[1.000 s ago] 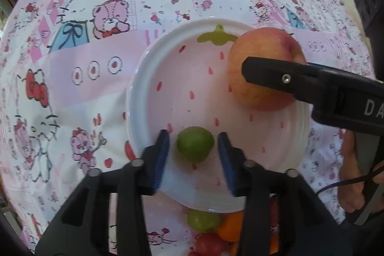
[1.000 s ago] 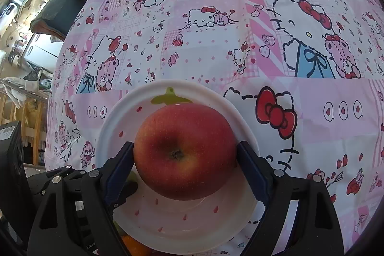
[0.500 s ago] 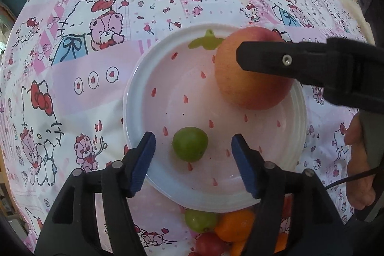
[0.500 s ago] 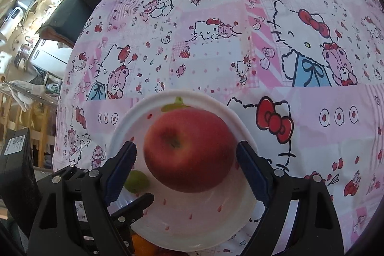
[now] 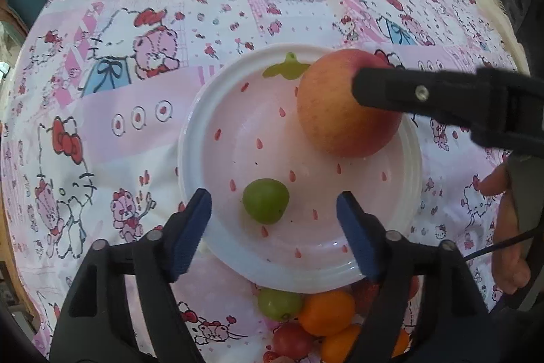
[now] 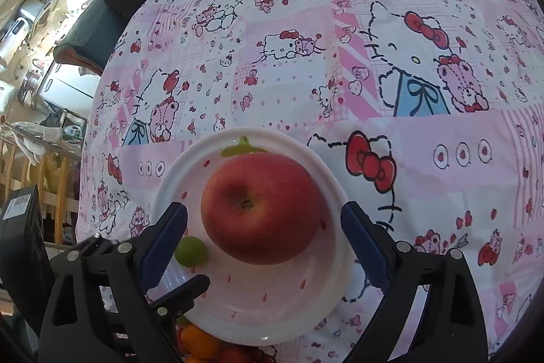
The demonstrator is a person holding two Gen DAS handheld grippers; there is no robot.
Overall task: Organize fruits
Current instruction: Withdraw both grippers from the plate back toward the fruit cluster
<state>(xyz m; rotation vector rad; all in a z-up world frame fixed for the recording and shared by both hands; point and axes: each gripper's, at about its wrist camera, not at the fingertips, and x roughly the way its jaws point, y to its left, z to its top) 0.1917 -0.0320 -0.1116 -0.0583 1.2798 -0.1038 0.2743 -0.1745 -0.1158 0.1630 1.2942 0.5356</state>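
Flanking a small round green fruit (image 5: 266,200) without touching it, the blue-padded fingers (image 5: 190,228) of the left gripper (image 5: 273,235) stand wide — the jaws have just been opening, and the fruit between them lies free on the dish. The right gripper (image 6: 263,245) reads the same way: its jaws have just been opening too, blue pads set clear on either side of a large red-and-yellow apple (image 6: 260,208), with a visible gap on both flanks. Both fruits rest inside a shallow white round plate with red teardrop marks and a green leaf print (image 5: 190,138), the apple toward the far rim, the green one toward the near rim, well apart from each other. So two pieces look placed and released. Left to do, as far as can be judged: a small heap of loose fruit (image 5: 323,312) — green, orange and dark red pieces — sits just off the plate's near edge on the pink cartoon-print tablecloth (image 5: 136,39), partly hidden behind the left gripper's arms. How many pieces are in that heap cannot be counted from here. A person's hand (image 5: 506,227) shows at the right edge of the left wrist view.
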